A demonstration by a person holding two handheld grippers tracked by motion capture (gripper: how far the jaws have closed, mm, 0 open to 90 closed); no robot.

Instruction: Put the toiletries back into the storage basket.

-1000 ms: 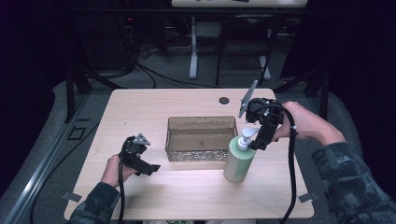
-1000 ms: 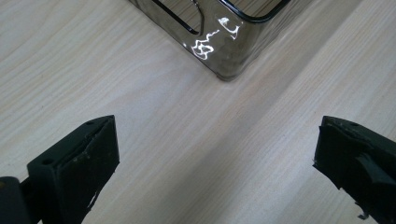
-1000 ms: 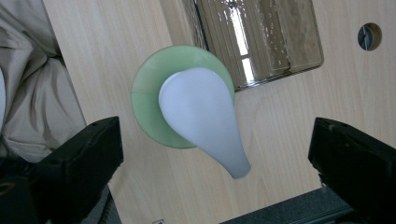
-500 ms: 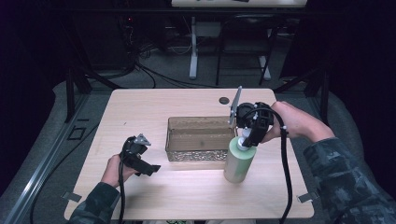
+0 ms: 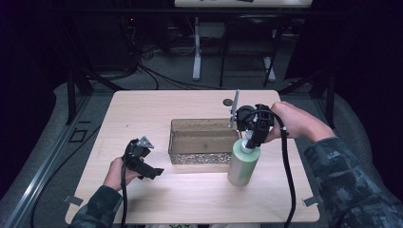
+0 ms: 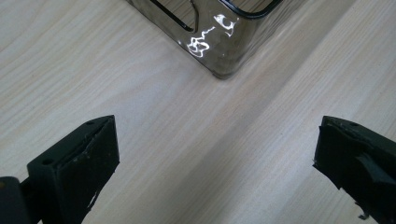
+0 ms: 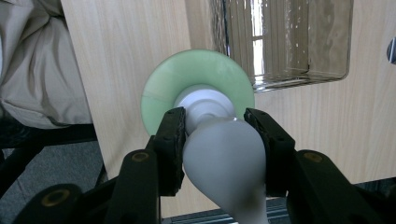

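You have no readable text, label, brand, number or sign in front of you; the green bottle [image 5: 243, 164] shows you a plain side in the high view and a plain shoulder and white pump [image 7: 219, 140] in the right gripper view; the clear bin [image 5: 203, 141] carries no print, and the bright squiggles on its corner [image 6: 208, 35] in the left gripper view are glare, not letters; the tabletop [image 5: 157, 107] is bare wood grain; the small dark disc [image 5: 228, 101] near its far edge is too small to read.
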